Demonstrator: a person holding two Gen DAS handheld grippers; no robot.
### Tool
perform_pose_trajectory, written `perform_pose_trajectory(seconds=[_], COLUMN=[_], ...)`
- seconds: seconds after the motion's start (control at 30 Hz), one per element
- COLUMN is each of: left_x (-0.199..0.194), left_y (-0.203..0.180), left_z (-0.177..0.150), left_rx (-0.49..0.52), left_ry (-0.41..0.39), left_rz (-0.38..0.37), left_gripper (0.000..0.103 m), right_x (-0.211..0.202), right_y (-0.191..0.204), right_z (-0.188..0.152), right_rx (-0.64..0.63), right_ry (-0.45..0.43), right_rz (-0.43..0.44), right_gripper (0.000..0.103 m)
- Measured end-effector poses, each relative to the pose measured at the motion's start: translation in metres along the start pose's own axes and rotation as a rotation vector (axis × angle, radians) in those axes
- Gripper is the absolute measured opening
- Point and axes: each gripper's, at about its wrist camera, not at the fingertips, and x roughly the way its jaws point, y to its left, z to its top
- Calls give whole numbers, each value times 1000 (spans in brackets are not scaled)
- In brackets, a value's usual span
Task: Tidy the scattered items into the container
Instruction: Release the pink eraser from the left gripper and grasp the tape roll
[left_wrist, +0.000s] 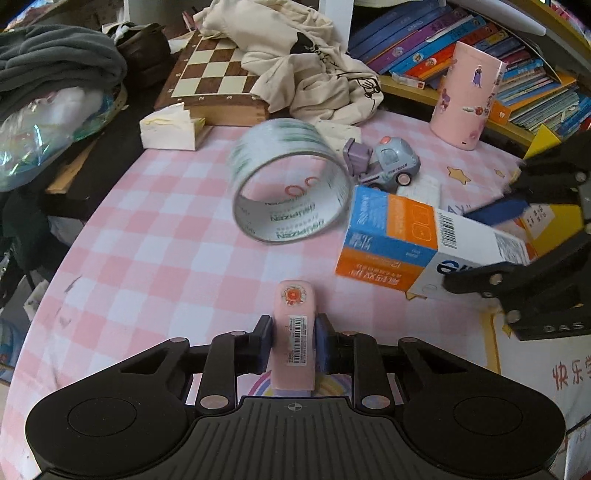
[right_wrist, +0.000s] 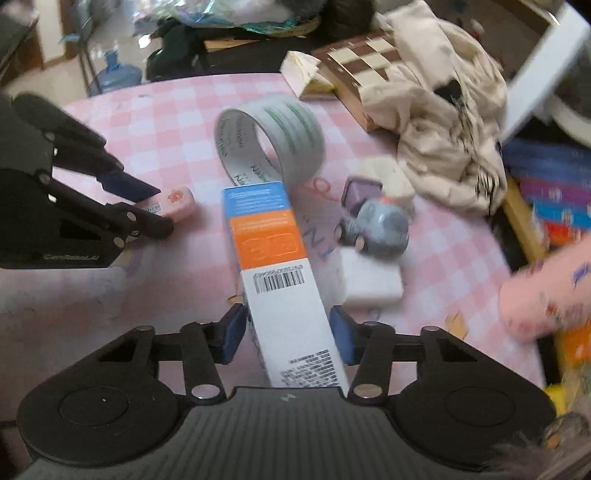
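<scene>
The left gripper (left_wrist: 292, 345) clamps a pink eraser (left_wrist: 293, 332) near the tape roll (left_wrist: 290, 184); the right gripper (right_wrist: 288, 332) holds a carton (right_wrist: 280, 273) beside it. Both seem mid-carry; no container is clearly visible, so each needs one found.

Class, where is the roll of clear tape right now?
The roll of clear tape stands on edge mid-table on the pink checked cloth, left of the toy car and just beyond the orange-and-blue box.

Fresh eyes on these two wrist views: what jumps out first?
Both grippers are loaded: the left gripper clamps a small pink case, the right gripper holds a long blue, orange and white box pointing toward table centre. Beyond them a big tape roll stands on edge on the pink checked tablecloth, a toy truck to its right.
</scene>
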Motion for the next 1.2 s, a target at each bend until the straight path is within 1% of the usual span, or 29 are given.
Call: perform_pose_trajectory(seconds=[0.13, 0.2, 0.3, 0.47, 0.57, 0.67, 0.7, 0.73, 0.87, 1.07, 1.13, 1.17, 1.2], left_x=[-5, -9, -13, -13, -14, -14, -14, -14, -18, -21, -23, -27, -37], left_y=[5, 5, 4, 1, 0, -1, -2, -3, 2, 1, 0, -1, -1], left_z=[-5, -8, -12, -15, -15, -17, -18, -19, -21, -26, -27, -28, -27], left_rx=[-24, -31, -19, 20, 22, 29, 37, 43, -9, 6, 9, 25, 36], left_ry=[12, 17, 21, 27, 26, 14, 10, 6, 5, -2, -9, -29, -66], left_rz=[-34, -54, -61, -43, -37, -30, -26, -23, -51, -45, -43, -34, -16], left_gripper=[23, 23, 23, 23, 24, 24, 23, 23, 23, 23, 23, 24, 28], right_x=[-12, -17, -20, -7, 4, 12, 11, 10, 3, -1, -2, -3, -3], right_y=[8, 14, 21, 22, 23, 21, 21, 20, 23, 29, 30, 30, 30], right_z=[-10, -14, -16, -12, -9, -9, -10, -11, -20, -31, -32, -32, -33], right_rx=[112, 136, 144, 143, 132, 157, 172, 187, 223, 248, 254, 256, 258], right_ry=[4, 4, -4, 4, 9, 8, 5, 2, -4, 7, 8, 8, 8], right_rz=[41, 54, 63, 53, 49, 58, 62, 67, 60, 49, 46, 44, 45], right_gripper=[40, 39, 39, 40, 42, 41, 38, 38, 38, 38, 38, 38, 38])
